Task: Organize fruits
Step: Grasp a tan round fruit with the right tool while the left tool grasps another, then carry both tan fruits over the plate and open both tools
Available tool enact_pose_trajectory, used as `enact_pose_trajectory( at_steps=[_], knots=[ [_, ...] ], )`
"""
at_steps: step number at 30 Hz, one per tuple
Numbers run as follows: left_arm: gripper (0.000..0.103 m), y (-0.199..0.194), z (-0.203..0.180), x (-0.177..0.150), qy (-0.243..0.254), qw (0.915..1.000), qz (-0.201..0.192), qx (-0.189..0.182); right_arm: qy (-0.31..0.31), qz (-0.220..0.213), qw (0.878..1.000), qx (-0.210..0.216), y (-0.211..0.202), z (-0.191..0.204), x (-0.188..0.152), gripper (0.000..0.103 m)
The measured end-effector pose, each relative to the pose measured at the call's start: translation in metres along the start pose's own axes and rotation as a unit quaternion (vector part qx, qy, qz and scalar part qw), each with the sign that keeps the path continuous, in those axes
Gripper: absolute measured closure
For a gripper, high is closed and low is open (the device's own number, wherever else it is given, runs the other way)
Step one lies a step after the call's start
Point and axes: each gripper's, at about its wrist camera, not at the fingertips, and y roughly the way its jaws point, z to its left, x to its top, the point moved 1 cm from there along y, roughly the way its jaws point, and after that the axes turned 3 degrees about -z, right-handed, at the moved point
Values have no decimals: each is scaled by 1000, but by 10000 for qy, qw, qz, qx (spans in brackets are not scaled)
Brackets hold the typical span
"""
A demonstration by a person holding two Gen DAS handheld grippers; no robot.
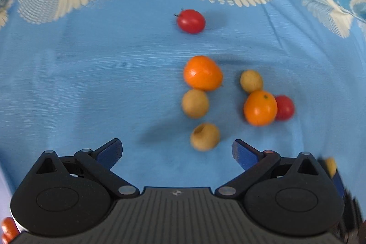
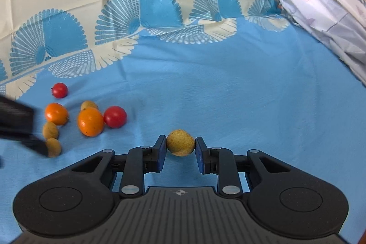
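So in your left wrist view, your left gripper (image 1: 177, 150) hangs wide open with nothing between the jaws, pointing steeply down at the blue cloth (image 1: 91, 84). The nearest tan fruit (image 1: 205, 136) sits just above the gap and a bit right of its centre, so that's the one your left hand is lined up for; I'd nudge right before closing. It's roundish, so no real long axis to worry about. Above it there's another tan one (image 1: 195, 103), then an orange (image 1: 202, 73), and a red one (image 1: 191, 21) further up.

Over in the right wrist view, your right gripper (image 2: 180, 150) is clamped on a yellowish round fruit (image 2: 181, 142), pads touching both sides, centre frame. The rest of the pile sits at the left edge, well apart from it, so the left hand is clearly the closer one there
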Motion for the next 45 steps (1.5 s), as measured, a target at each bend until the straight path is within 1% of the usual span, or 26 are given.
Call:
enact_pose_trajectory(
  at_steps=[1,3,4,5,6,8,10,13,16,20,22,24,27,30,34,37,41,45],
  knots=[
    [13,5,0,2,-87,9999,48,-36,37,29,10000,34,2,0,0,75],
    [21,4,-2,3,-162,9997,-52,150,85,93,9999,71,4,-1,0,75],
    [40,0,-4,3,-68,9997,-164,181,99,113,9999,75,4,-2,0,75],
    [69,-4,-5,4,56,9996,-246,148,126,122,9998,78,3,-2,0,75],
    [72,-6,-6,4,157,9995,-247,153,153,130,9998,84,4,-3,0,75],
    [72,-11,-6,4,157,9997,-169,96,166,136,9997,100,4,-2,1,75],
    [72,-23,-1,-1,200,9996,-183,108,133,117,9998,121,4,0,0,75],
    [72,-55,19,-21,123,9996,-237,83,121,11,9999,102,2,-1,1,75],
    [72,-94,48,-47,32,9996,-248,115,105,-55,9999,70,-1,-2,0,75],
    [72,-146,95,-85,-168,9989,-324,278,-77,-115,9999,27,-10,1,-4,75],
    [72,-166,122,-102,-341,9980,-383,356,-227,-195,9995,48,-24,5,-6,75],
    [72,-181,148,-116,-491,9968,-452,438,-340,-290,9988,175,-45,11,-6,75],
    [72,-200,187,-133,-785,9938,-533,584,-571,-435,9961,522,-84,31,-8,75],
    [72,-221,219,-148,-1027,9896,-727,697,-855,-562,9888,1083,-132,58,-11,75],
    [72,-240,255,-164,-1305,9836,-933,828,-1292,-555,9716,1904,-189,103,-22,75],
    [72,-249,278,-174,-1504,9797,-998,871,-1477,-401,9567,2477,-217,136,-27,75],
    [72,-261,304,-186,-1691,9754,-1115,873,-1744,-291,9408,2892,-242,177,-31,75],
    [72,-268,322,-192,-1765,9726,-1252,851,-1987,-245,9304,3071,-257,207,-36,75]
  ],
)
